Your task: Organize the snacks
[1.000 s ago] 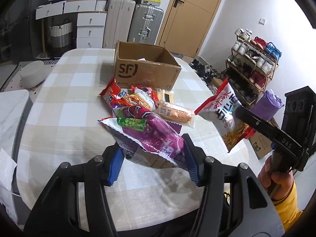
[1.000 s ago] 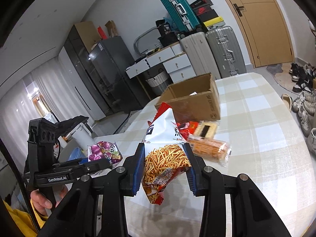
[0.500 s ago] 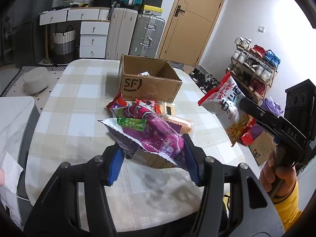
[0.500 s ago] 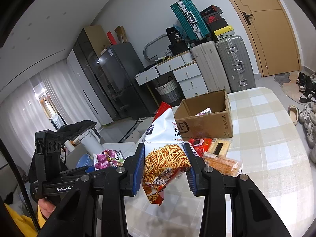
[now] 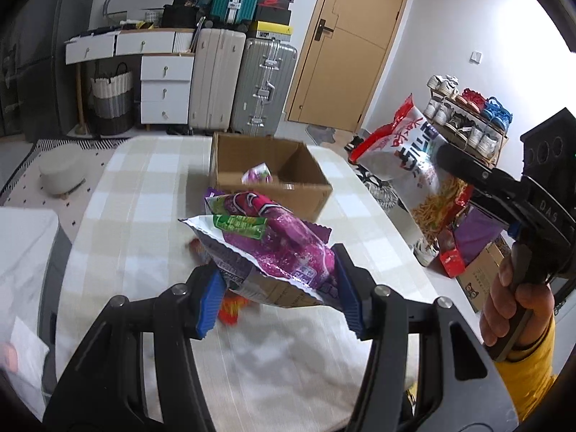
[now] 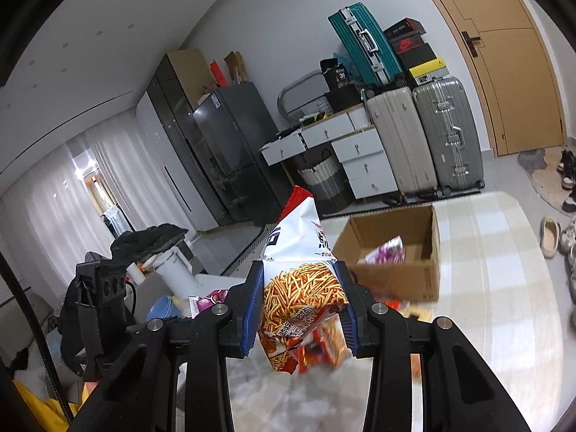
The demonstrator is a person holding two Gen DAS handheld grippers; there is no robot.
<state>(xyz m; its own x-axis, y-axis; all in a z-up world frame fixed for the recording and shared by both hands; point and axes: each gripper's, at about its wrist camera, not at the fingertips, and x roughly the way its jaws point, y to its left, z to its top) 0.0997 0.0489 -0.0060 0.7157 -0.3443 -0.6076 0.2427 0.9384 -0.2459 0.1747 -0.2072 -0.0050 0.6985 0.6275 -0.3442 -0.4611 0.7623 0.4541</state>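
My left gripper (image 5: 277, 297) is shut on a purple snack bag (image 5: 273, 248) held above the checked table (image 5: 144, 194). My right gripper (image 6: 300, 309) is shut on a white and red bag of fried sticks (image 6: 298, 288); from the left wrist that bag (image 5: 414, 165) hangs high at the right, with a hand (image 5: 514, 309) on the gripper's handle. An open cardboard box (image 5: 266, 176) stands on the table beyond both bags, with a small purple packet (image 5: 257, 174) inside. The same box (image 6: 396, 259) lies ahead of the right gripper. Other snacks (image 5: 230, 306) lie blurred under the bags.
Suitcases (image 5: 237, 82), white drawers (image 5: 162, 86) and a woven basket (image 5: 108, 104) line the far wall beside a wooden door (image 5: 352, 43). A shoe rack (image 5: 468, 115) stands right of the table. A cardboard box with purple cloth (image 5: 478, 244) sits on the floor.
Both grippers have risen with their bags, so the table and the loose snacks sit lower and farther. The box's inside, with the small purple packet, has come into view.
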